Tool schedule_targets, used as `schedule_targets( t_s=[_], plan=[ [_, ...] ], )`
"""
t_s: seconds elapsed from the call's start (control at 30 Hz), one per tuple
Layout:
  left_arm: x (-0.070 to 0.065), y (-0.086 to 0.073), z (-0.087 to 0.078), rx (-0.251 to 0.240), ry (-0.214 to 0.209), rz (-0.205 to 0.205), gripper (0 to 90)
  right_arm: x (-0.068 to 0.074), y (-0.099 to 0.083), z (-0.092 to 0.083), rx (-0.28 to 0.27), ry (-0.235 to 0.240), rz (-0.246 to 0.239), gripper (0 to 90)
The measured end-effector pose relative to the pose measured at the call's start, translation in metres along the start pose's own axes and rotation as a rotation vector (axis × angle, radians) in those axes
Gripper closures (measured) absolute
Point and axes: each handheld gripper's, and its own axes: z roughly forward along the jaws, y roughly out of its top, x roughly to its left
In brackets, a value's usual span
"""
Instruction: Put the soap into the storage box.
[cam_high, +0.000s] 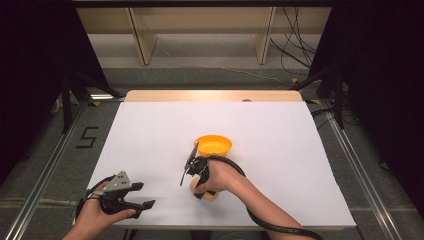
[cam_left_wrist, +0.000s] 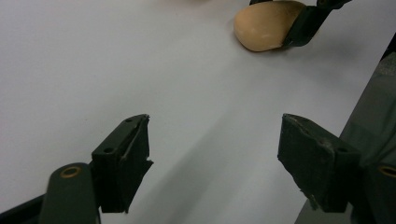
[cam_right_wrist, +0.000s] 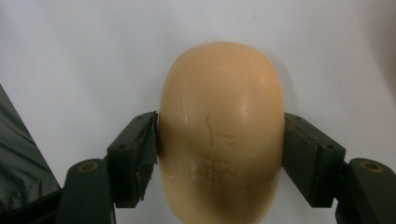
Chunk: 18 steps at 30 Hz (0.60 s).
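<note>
The right gripper (cam_right_wrist: 219, 149) stood over a smooth, tan, egg-shaped object (cam_right_wrist: 222, 126) near the front middle of the white table sheet (cam_high: 280, 150); seen along that gripper's own 2 black jaws, the rounded thing sat squarely between them, 1 pad flush against each flank, so the jaws stood wide yet bore on its sides; I could not tell how firmly they pressed. The object rested on the sheet, its narrower end pointing away from the gripper; faint marks showed on its upper face.

From above, the right hand (cam_high: 222, 177) covered most of the tan object (cam_high: 210, 196), a sliver of it showing beneath the palm; a black cable (cam_high: 270, 224) trailed back along the forearm. Just beyond the hand sat a shallow orange plastic bowl (cam_high: 214, 145), upright, apart from the tan object.

The left gripper (cam_high: 142, 197) lay low near the front left corner of the sheet, held by the left hand (cam_high: 97, 212), a grey three-cornered plate (cam_high: 119, 182) on top; its jaws stood wide apart with nothing between them but bare white sheet. From its own camera the tan object (cam_left_wrist: 266, 25) showed farther off, a dark jaw of the other gripper set against 1 end.
</note>
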Motion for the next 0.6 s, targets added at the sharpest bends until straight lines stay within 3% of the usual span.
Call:
schedule_targets(
  t_s=[0.03, 0.07, 0.2, 0.23, 0.27, 0.43, 0.5, 0.57, 0.6],
  plan=[
    [-0.0005, -0.0002, 0.0001, 0.001, -0.003, -0.015, 24.7, 0.0003, 0.0003, 0.0007, 0.005, 0.004, 0.011, 32.5],
    [-0.0003, -0.0001, 0.0, 0.002, -0.003, -0.011, 24.7, -0.0011, 0.0004, 0.0021, -0.005, 0.003, -0.012, 32.4],
    [0.0006, 0.0002, -0.0004, 0.006, -0.004, 0.004, 24.8, 0.0028, 0.0027, 0.0008, 0.027, 0.0, 0.025, 32.7],
    [0.0006, 0.0002, -0.0004, 0.006, -0.004, 0.004, 24.9, 0.0028, 0.0027, 0.0008, 0.027, 0.0, 0.025, 32.7],
    [0.0004, 0.0001, -0.0003, 0.006, -0.003, 0.005, 24.9, 0.0002, 0.0028, 0.0028, 0.012, -0.012, -0.021, 32.9],
    [0.0006, -0.0001, 0.0, 0.007, -0.001, 0.004, 25.0, 0.0015, 0.0029, 0.0024, 0.019, -0.022, -0.023, 33.3],
    [0.0006, 0.0, -0.0003, 0.009, -0.005, 0.007, 25.0, 0.0034, 0.0025, 0.0016, 0.031, -0.031, 0.0, 33.4],
    [0.0004, -0.0001, -0.0001, 0.007, -0.005, 0.004, 25.1, 0.0022, 0.0027, 0.0022, 0.026, -0.028, -0.019, 33.5],
    [0.0004, -0.0001, 0.0, 0.006, -0.004, 0.002, 25.1, 0.0034, 0.0023, 0.0019, 0.031, -0.023, 0.001, 33.5]
  ],
)
